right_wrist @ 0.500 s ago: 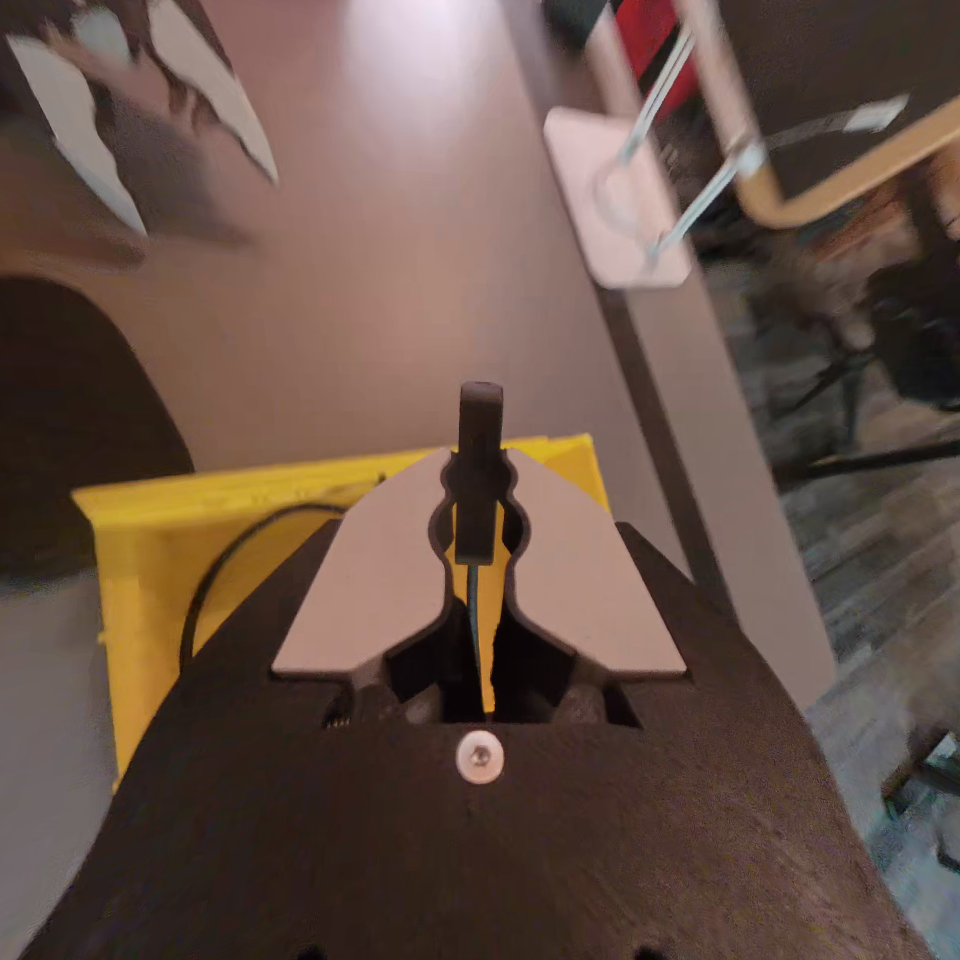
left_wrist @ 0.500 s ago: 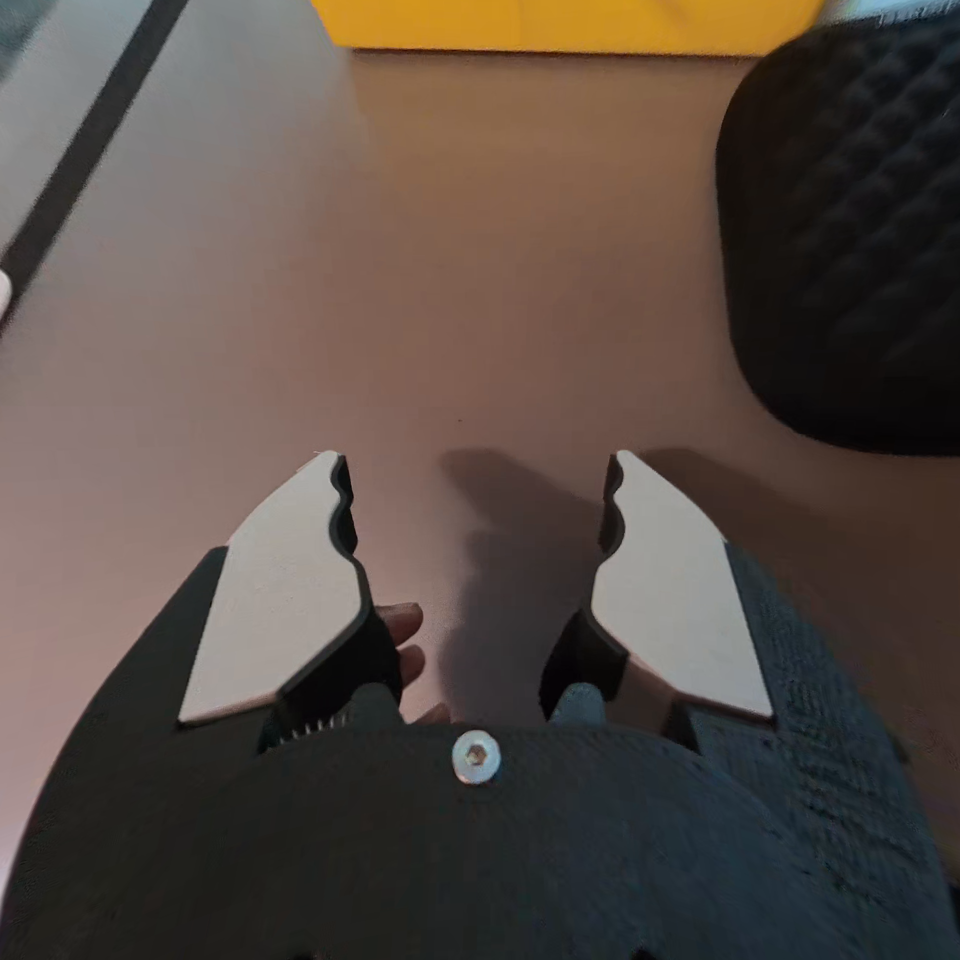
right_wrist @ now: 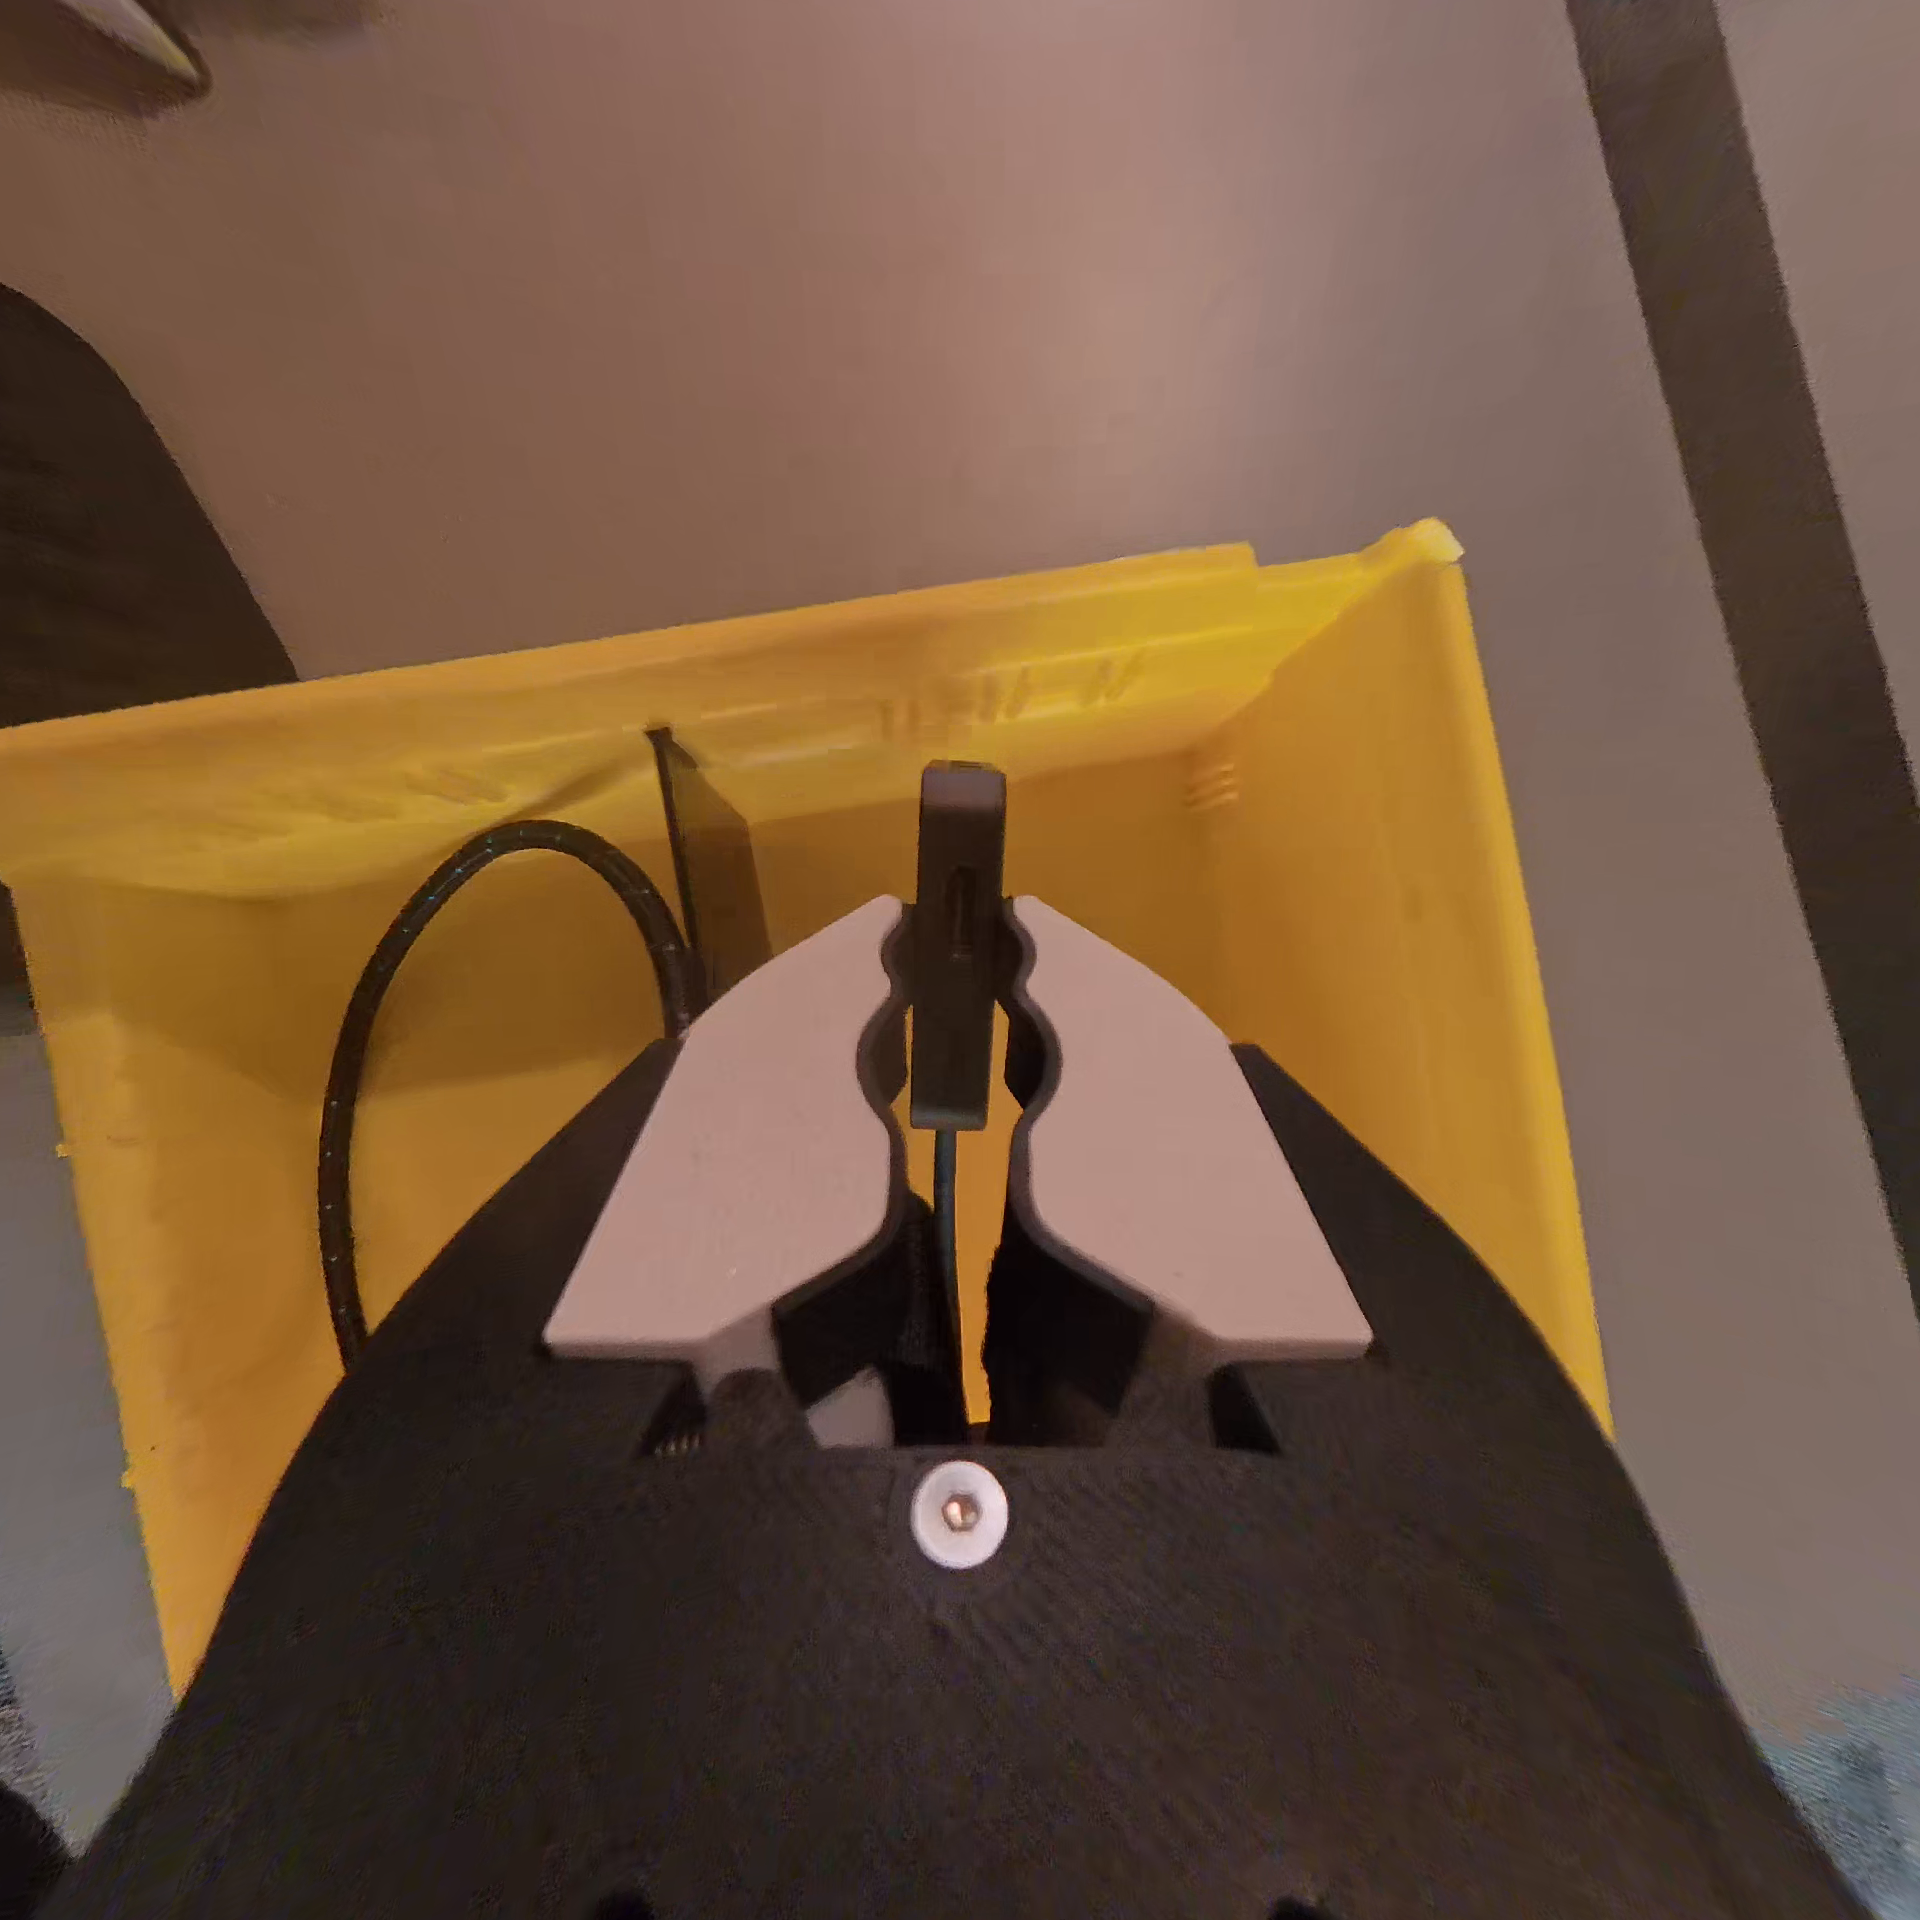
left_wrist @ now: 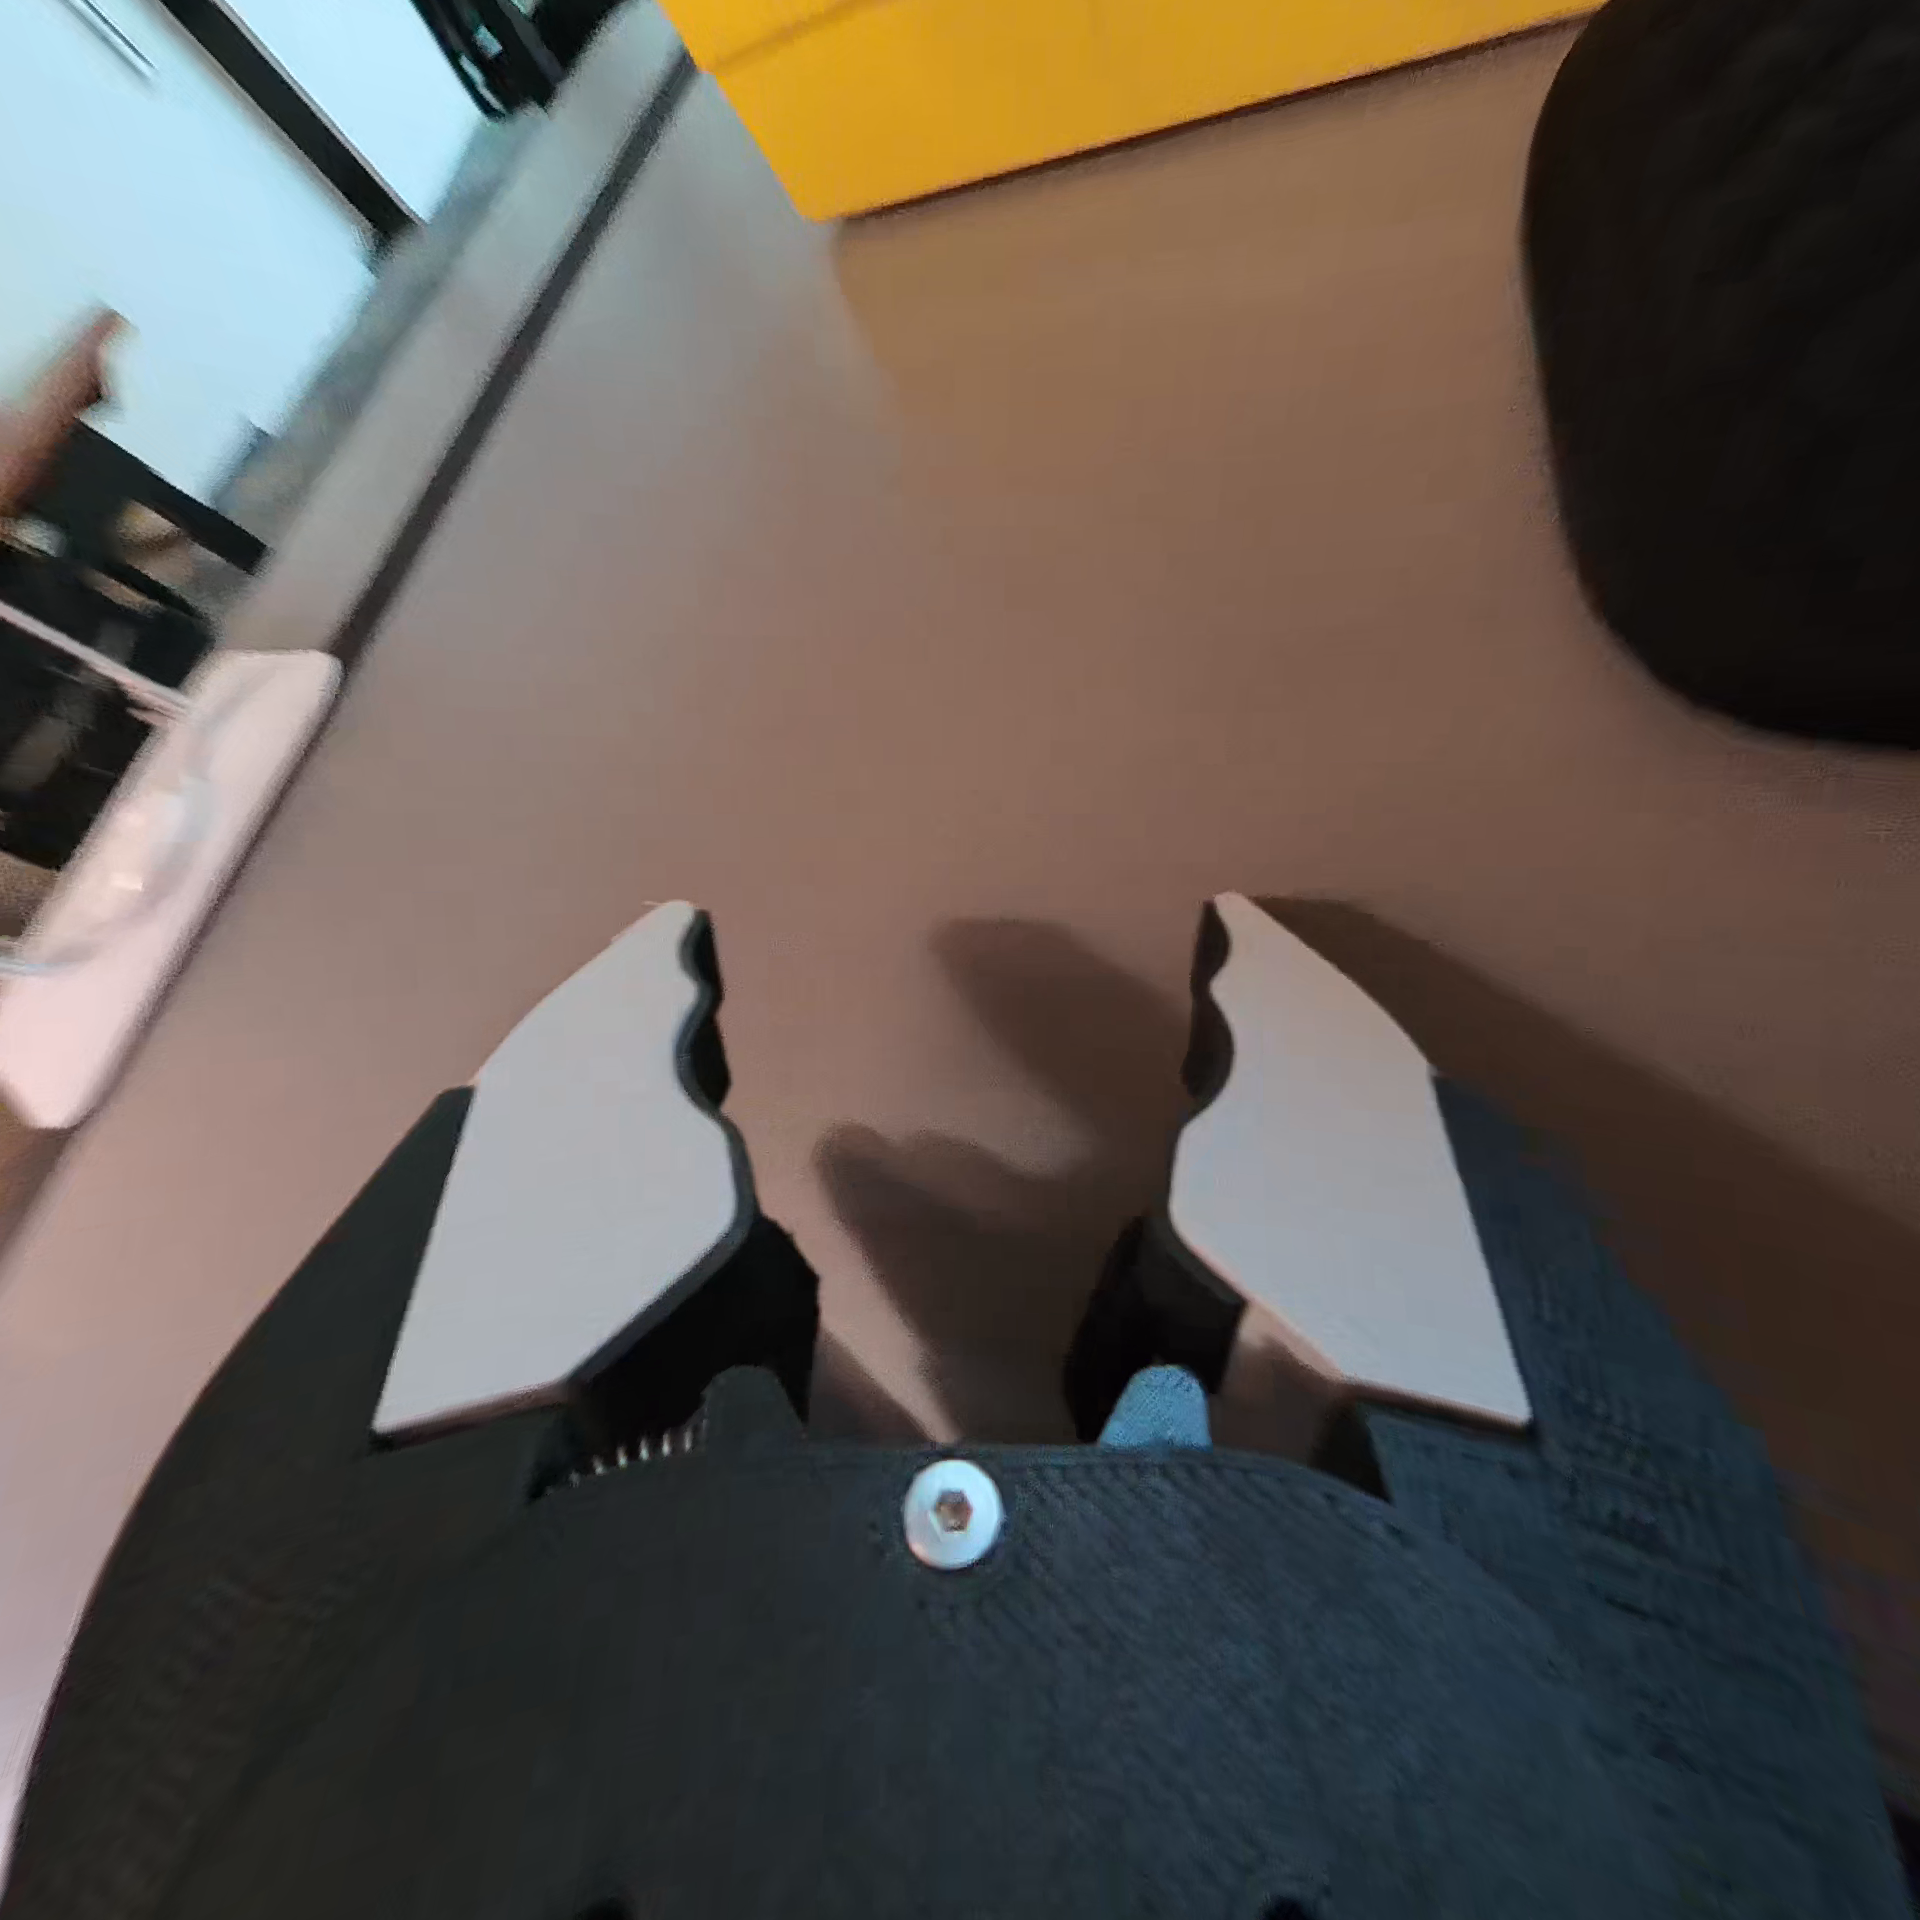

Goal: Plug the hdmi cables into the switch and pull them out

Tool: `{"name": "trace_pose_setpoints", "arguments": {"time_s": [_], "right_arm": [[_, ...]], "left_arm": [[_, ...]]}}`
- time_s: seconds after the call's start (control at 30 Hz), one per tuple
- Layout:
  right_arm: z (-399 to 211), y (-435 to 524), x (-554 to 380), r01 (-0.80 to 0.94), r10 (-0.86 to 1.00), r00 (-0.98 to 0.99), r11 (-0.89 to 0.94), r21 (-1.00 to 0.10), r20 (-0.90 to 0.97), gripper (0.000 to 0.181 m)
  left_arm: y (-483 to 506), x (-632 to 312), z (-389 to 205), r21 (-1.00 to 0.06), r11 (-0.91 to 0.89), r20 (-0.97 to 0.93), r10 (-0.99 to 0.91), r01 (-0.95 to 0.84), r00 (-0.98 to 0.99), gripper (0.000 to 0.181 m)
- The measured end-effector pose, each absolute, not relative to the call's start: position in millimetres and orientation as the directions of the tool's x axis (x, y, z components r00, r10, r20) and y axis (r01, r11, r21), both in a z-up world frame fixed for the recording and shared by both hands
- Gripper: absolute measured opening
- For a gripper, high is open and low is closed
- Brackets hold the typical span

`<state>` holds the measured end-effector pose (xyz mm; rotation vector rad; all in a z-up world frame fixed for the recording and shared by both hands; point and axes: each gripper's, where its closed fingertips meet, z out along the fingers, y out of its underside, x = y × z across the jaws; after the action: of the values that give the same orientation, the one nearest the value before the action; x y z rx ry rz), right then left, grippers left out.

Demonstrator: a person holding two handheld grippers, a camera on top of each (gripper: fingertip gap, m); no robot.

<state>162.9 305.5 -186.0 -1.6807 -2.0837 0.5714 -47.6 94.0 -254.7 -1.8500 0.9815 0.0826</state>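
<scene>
Brown table (left_wrist: pixel 1039 571) lies bare under the left gripper (left_wrist: pixel 956 997), its jaws spread wide and empty. To the right, the right gripper (right_wrist: pixel 956 914) pinches a black hdmi plug (right_wrist: pixel 958 935) above the yellow bin (right_wrist: pixel 1382 935) holding looped cable (right_wrist: pixel 416 987).

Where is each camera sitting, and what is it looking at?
Left wrist view: sits on the left gripper, looking along its open, empty fingers across the brown table; no hand shows.
Right wrist view: sits on the right gripper, looking down into the yellow bin; its fingers are shut on a black plug, with a braided cable looping beside.
Shared: the brown table, the yellow bin and a black padded object.
</scene>
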Motion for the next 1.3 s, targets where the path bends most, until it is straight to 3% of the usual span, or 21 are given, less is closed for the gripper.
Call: {"name": "trace_pose_setpoints", "arguments": {"time_s": [0.03,0.13,0.2,0.27,0.37,0.5,0.8,1.3], "right_arm": [[-190.3,306.4,163.1,0.817,0.980,-0.194,0.183,-0.546,0.039,0.015],[-200.0,307.8,162.9,0.823,0.983,-0.186,0.156,-0.546,0.000,0.015],[-202.8,307.5,161.9,0.822,0.983,-0.183,0.141,-0.551,-0.022,0.015],[-204.1,306.6,161.2,0.820,0.982,-0.182,0.127,-0.557,-0.044,0.015],[-206.0,307.5,161.6,0.824,0.982,-0.172,0.100,-0.558,-0.077,0.015],[-210.5,307.3,161.7,0.826,0.979,-0.164,0.072,-0.559,-0.117,0.015],[-230.1,303.9,167.4,0.871,0.977,-0.154,0.066,-0.487,-0.144,0.015],[-207.7,302.4,155.7,0.781,0.985,-0.120,0.017,-0.625,-0.123,0.015]], "left_arm": [[92.6,-52.4,-254.7,-0.719,-0.149,-0.495,-0.575,-0.678,0.651,0.076],[88.9,-57.2,-262.8,-0.725,-0.236,-0.393,-0.630,-0.647,0.670,0.051],[91.5,-58.9,-266.3,-0.746,-0.340,-0.256,-0.647,-0.573,0.718,0.053],[95.6,-63.2,-270.8,-0.746,-0.457,-0.111,-0.631,-0.484,0.768,0.064],[89.7,-54.7,-272.1,-0.736,-0.552,0.116,-0.673,-0.392,0.731,0.100],[99.5,-67.9,-283.8,-0.688,-0.552,-0.020,-0.634,-0.471,0.773,0.145],[104.4,-73.2,-284.9,-0.679,-0.572,-0.003,-0.624,-0.459,0.782,0.145],[104.7,-73.4,-284.6,-0.679,-0.572,-0.003,-0.624,-0.459,0.782,0.145]]}}
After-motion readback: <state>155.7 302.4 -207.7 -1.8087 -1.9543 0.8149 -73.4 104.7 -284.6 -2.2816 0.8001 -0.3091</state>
